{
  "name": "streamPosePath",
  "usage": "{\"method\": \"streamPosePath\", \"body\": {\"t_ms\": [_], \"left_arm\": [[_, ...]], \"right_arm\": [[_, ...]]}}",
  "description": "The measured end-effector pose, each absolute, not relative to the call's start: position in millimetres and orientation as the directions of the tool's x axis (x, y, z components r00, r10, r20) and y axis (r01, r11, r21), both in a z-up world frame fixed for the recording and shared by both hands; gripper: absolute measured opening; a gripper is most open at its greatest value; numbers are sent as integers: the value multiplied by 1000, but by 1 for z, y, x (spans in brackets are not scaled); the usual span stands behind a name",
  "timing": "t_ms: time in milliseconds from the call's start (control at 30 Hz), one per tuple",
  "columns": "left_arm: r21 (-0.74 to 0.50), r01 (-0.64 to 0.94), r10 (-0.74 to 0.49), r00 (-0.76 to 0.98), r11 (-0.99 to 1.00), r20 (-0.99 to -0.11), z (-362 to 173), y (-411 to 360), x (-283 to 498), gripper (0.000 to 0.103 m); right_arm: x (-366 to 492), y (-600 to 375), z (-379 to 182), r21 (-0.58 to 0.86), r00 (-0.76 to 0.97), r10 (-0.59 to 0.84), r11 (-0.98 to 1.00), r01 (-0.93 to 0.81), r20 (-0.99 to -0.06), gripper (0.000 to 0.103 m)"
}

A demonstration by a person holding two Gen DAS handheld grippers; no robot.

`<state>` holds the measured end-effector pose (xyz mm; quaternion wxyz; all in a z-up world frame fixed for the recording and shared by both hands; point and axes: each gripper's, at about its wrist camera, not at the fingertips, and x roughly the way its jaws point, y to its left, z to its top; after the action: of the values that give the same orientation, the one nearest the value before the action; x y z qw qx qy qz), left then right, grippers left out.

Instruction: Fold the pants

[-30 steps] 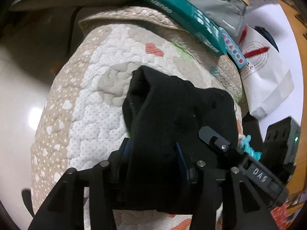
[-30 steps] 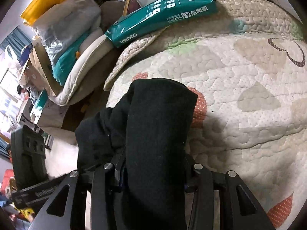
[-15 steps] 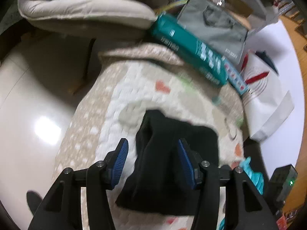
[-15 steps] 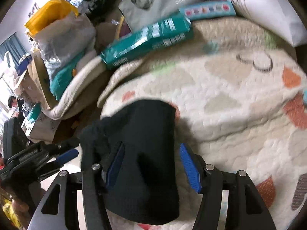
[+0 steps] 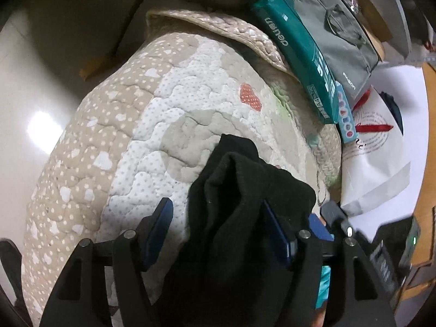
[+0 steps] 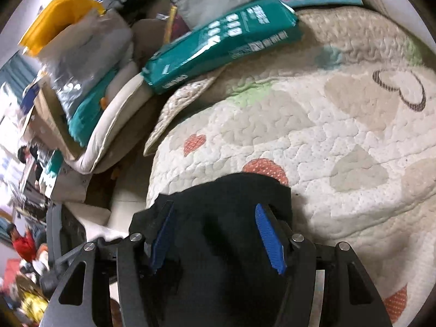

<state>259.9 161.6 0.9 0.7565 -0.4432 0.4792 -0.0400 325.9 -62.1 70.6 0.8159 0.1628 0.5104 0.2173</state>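
Note:
The black pants (image 5: pixel 245 207) lie bunched and folded on a quilted cream cover (image 5: pixel 152 125) with hearts. In the left wrist view my left gripper (image 5: pixel 218 223) is open, its blue pads apart with the pants' fabric heaped between them. In the right wrist view the pants (image 6: pixel 223 218) lie under my right gripper (image 6: pixel 215 231), which is open, blue pads spread wide over the cloth. The near part of the pants is hidden behind both gripper bodies.
A teal paper ream (image 5: pixel 297 51) and a grey bag (image 5: pixel 338 32) lie at the quilt's far edge, and show in the right wrist view (image 6: pixel 218 46). A white paper bag (image 5: pixel 373 160) sits right. Cushions and clutter (image 6: pixel 81 76) pile up left. Shiny floor (image 5: pixel 32 81) lies beyond the edge.
Both grippers were shut on the black pants a second ago, then opened and let go. The pants now rest on the quilt, and both grippers have come back close over them.

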Motion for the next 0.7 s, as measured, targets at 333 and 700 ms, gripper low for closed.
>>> {"method": "streamPosePath", "body": {"t_ms": [333, 700], "left_arm": [[-717, -397, -495, 529, 573, -689, 8, 169, 252, 71], [-608, -378, -285, 632, 699, -721, 73, 211, 195, 71]], "right_arm": [[318, -42, 81, 339, 418, 406, 913, -227, -813, 68], [284, 13, 80, 13, 455, 236, 898, -440, -859, 65]]}}
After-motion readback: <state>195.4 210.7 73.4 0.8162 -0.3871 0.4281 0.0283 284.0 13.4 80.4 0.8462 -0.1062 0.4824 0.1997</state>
